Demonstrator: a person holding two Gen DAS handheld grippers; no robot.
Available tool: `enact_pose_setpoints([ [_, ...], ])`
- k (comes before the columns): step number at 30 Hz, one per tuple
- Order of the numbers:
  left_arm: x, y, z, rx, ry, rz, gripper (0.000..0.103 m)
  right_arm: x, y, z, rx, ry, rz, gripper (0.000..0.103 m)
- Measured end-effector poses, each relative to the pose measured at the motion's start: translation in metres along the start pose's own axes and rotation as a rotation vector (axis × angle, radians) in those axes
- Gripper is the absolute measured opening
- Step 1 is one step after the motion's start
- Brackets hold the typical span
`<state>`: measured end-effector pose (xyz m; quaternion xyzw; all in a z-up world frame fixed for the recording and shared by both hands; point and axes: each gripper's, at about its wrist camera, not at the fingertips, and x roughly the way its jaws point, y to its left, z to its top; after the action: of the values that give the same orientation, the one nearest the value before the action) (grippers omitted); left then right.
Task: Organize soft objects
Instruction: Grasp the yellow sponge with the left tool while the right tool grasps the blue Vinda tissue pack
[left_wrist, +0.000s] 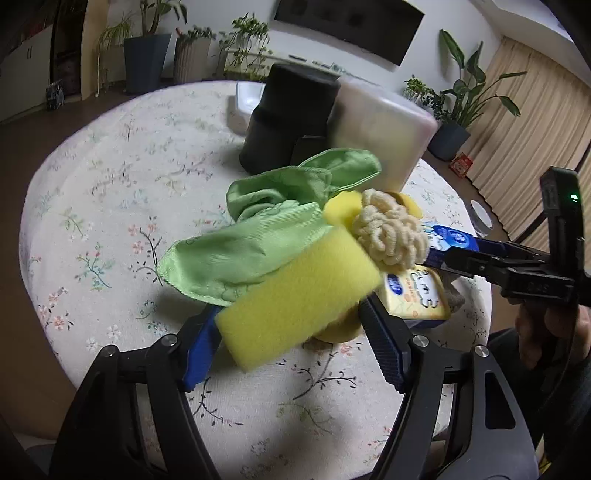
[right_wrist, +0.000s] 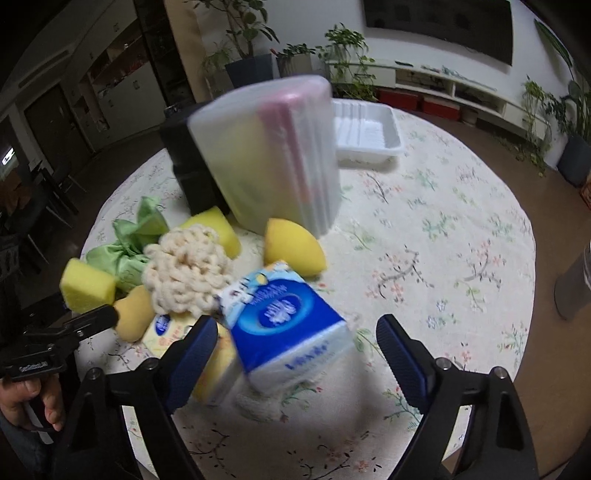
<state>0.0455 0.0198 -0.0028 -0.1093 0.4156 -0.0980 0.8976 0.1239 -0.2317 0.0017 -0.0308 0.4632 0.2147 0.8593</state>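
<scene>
Right wrist: blue tissue pack, label blurred, unreadable, between open claw fingers.

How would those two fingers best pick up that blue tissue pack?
Across its two long flat sides, coming from above and in front. The blue tissue pack sits tilted between the open right gripper fingers, its narrow width fitting their gap; the soft wrapping should give slightly, so squeeze near the middle.

Print on blue tissue pack and yellow pack blurred, unreadable.
</scene>
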Motion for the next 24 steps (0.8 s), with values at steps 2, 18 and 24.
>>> enact_pose_setpoints([
  [2, -0.004, -0.002, 0.0, 0.007, -0.019, -0.019, 0.07, 0.0, -0.006, -0.001, 0.02, -0.001, 0.003, 0.09],
  [18, -0.024, -0.02, -0.012, 0.135, -0.126, 0.011, 0.045, 0.001, -0.001, -0.003, -0.006, -0.012, -0.029, 0.09],
  [24, -0.024, -0.025, -0.02, 0.154, -0.116, 0.005, 0.028, 0.001, 0.008, -0.003, -0.059, -0.019, -0.021, 0.09],
])
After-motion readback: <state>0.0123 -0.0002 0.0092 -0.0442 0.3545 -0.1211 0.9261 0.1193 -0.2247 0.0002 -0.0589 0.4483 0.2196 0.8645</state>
